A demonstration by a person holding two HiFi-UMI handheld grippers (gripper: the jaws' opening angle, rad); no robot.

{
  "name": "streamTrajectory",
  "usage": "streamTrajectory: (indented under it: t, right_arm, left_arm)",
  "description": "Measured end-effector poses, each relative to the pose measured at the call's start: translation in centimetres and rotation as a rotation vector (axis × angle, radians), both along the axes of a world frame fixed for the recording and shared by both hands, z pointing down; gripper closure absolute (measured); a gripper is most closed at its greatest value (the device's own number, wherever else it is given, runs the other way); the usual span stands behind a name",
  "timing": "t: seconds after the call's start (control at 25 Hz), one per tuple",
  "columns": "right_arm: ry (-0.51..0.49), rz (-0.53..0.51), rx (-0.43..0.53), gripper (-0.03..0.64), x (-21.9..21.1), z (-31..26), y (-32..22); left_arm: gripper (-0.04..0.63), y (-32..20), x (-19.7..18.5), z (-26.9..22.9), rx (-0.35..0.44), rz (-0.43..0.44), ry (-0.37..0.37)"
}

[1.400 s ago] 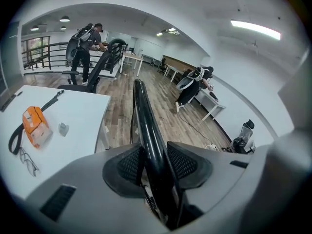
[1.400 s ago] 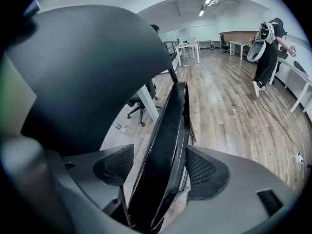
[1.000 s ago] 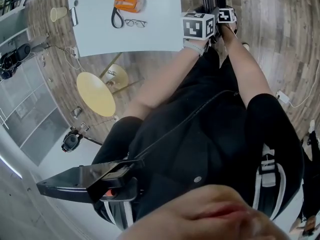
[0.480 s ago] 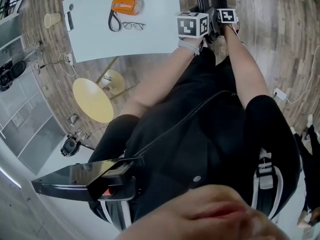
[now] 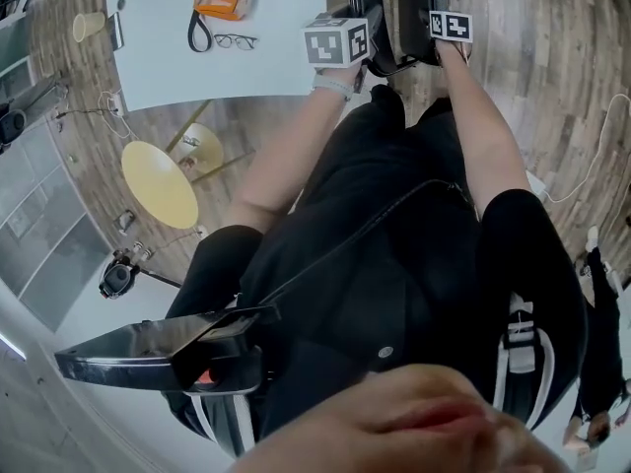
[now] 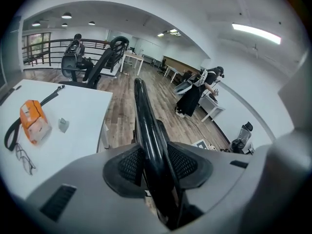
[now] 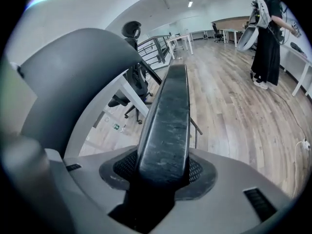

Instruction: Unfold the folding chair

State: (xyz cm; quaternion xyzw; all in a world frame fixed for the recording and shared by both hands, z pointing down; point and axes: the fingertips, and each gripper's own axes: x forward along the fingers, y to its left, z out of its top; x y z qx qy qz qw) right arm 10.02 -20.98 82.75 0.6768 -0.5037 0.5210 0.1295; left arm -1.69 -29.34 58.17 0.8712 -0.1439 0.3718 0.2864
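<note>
Two-handed grip on the black folding chair (image 5: 414, 13), standing beside the white table (image 5: 197, 77).
The left gripper (image 6: 156, 162) grasps its glossy round tube (image 6: 145, 123); the right gripper (image 7: 163, 167), jaws just closed in, clamps a flat, scuffed panel (image 7: 168, 116).

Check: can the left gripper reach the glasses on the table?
Probably not yet: the left gripper is clamped on the chair tube. The glasses lie uncovered nearby, so it need only let go.
</note>
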Motion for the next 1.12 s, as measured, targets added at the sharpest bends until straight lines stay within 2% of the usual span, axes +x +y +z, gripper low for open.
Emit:
streamTrajectory:
  t: [0.2,0.64,1.12]
  right_arm:
    - [-0.077,-0.001,0.051,0.407,2.0,0.8,2.6]
    - [-0.191,0.006,0.087,0.407,6.3,2.7,6.5]
    - [-0.339,0.000,0.146,0.407,10.3,6.2,10.9]
  left_arm:
    - [0.462,-0.2,-0.7,1.0,0.014,-0.019,-0.055]
    - [0.468,-0.3,-0.6,2.8,0.027,-0.062,-0.145]
    - [0.468,0.5,0.1,4.8,0.032,-0.099,-0.203]
